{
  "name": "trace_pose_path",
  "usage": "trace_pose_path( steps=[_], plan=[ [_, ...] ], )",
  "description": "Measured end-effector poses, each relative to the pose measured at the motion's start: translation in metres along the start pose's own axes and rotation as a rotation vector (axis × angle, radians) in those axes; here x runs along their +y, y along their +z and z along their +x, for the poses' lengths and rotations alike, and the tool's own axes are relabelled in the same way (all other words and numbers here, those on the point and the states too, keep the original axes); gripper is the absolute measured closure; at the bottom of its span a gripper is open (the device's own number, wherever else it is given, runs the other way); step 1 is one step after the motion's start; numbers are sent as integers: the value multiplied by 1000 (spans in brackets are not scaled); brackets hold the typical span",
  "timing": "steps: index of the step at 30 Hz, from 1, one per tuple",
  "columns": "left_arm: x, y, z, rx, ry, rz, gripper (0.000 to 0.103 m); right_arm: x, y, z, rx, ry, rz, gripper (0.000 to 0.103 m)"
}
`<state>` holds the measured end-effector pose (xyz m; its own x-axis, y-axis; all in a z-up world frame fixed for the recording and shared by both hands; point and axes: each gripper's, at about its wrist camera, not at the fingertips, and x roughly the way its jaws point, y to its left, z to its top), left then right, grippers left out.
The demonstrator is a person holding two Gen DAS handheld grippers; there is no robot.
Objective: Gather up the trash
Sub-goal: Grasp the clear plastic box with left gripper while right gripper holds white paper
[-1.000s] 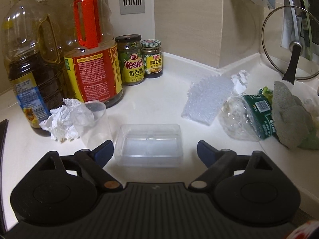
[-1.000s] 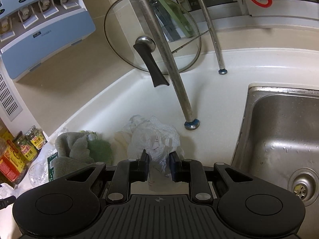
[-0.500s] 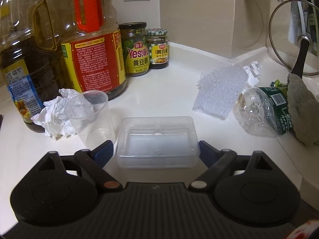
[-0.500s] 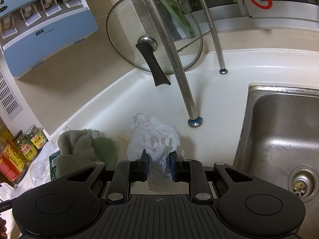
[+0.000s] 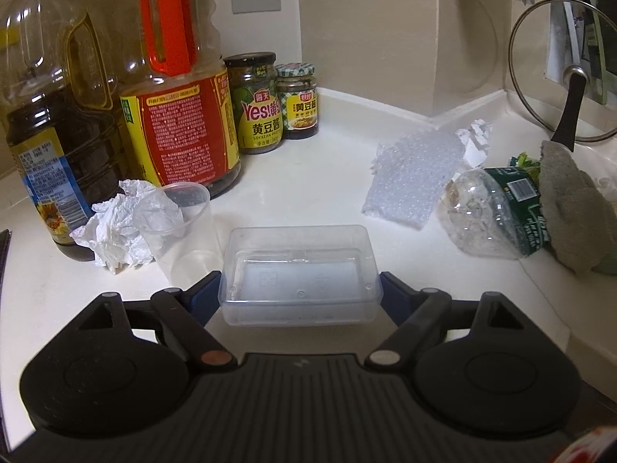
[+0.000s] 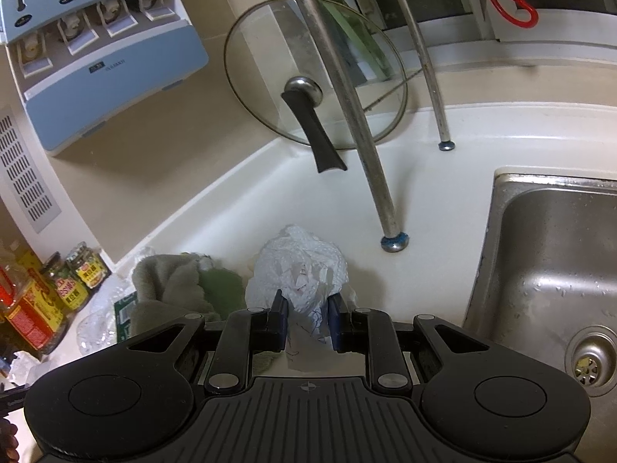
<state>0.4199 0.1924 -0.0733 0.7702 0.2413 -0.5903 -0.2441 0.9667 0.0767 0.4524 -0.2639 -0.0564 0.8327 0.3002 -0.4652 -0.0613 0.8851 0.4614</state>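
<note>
A clear plastic box (image 5: pixel 299 270) lies on the white counter between the wide-spread fingers of my left gripper (image 5: pixel 300 289); the blue pads flank its short sides and do not visibly squeeze it. Left of it are a clear plastic cup (image 5: pixel 181 231) and a crumpled tissue (image 5: pixel 115 227). Bubble wrap (image 5: pixel 412 177), a paper scrap (image 5: pixel 476 139) and a crushed plastic bottle (image 5: pixel 489 212) lie to the right. In the right wrist view my right gripper (image 6: pixel 307 320) is shut on a crumpled white paper wad (image 6: pixel 299 266) near the sink.
Two big oil bottles (image 5: pixel 181 88) and two sauce jars (image 5: pixel 258 104) line the back wall. A grey cloth (image 5: pixel 570 208) covers the bottle's end. A glass lid (image 6: pixel 316 77) leans on the wall behind a metal rack leg (image 6: pixel 389 227). The steel sink (image 6: pixel 551 270) is at the right.
My left gripper has moved forward, so the clear box now sits between its fingers instead of ahead of them. The right gripper keeps its grip on the paper wad, which looks more bunched.
</note>
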Motion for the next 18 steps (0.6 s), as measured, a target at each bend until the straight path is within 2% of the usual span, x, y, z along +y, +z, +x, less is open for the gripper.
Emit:
trace_pose_path(
  steps=[11,18],
  plan=[
    [-18,-6,-52,-37,-49,-8,19,11,1,-31,-16,130,-34,82],
    [-44,-19,-94,-50,-98,6,19,24,-13,-59,30,274,-47,82]
  ],
)
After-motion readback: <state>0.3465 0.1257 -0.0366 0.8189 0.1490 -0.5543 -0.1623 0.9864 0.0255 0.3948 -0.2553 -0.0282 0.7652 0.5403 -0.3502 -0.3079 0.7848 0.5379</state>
